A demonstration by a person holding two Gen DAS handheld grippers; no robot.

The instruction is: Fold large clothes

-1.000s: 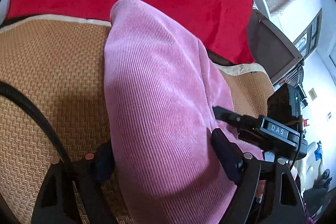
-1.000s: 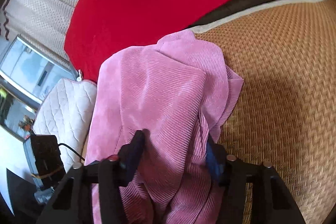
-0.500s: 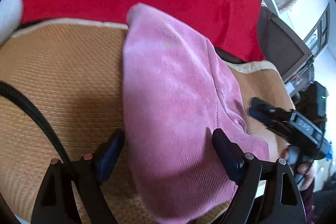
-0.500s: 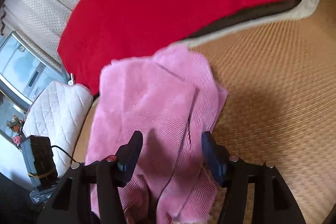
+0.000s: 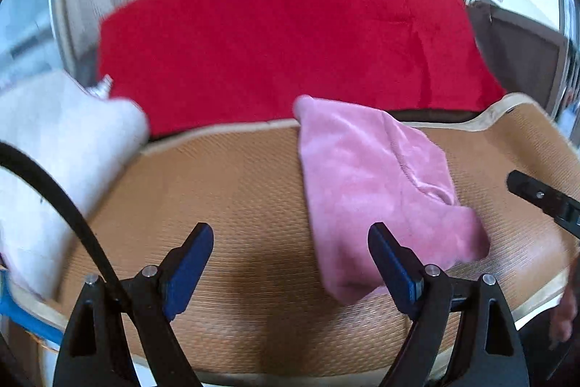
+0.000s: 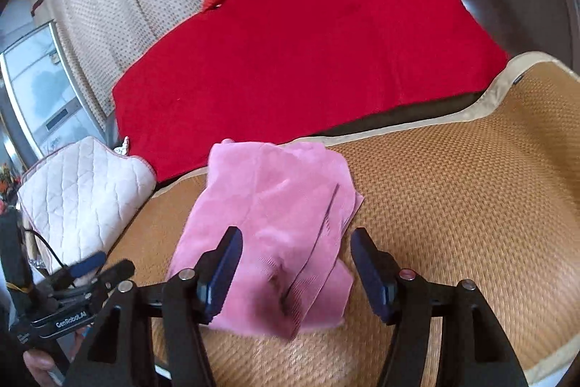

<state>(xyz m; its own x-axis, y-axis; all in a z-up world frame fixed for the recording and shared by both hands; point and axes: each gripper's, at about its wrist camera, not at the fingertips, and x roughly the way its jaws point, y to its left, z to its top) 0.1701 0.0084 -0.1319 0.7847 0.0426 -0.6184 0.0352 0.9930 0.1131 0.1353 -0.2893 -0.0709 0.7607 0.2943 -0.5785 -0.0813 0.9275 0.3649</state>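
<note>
Right gripper (image 6: 293, 263) fingers have just been opening above the folded pink garment (image 6: 275, 223) on the woven mat (image 6: 453, 205)

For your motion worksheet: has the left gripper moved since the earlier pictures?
Yes. The left gripper has drawn back from the pink garment, open, its fingers now over the woven mat.

My grippers (image 5: 290, 263) (image 6: 295, 265) have black triangular frames, dark blue finger pads (image 6: 223, 271), silver screw heads, a black cable (image 5: 65, 216), and "GenRobot.AI" lettering.
</note>
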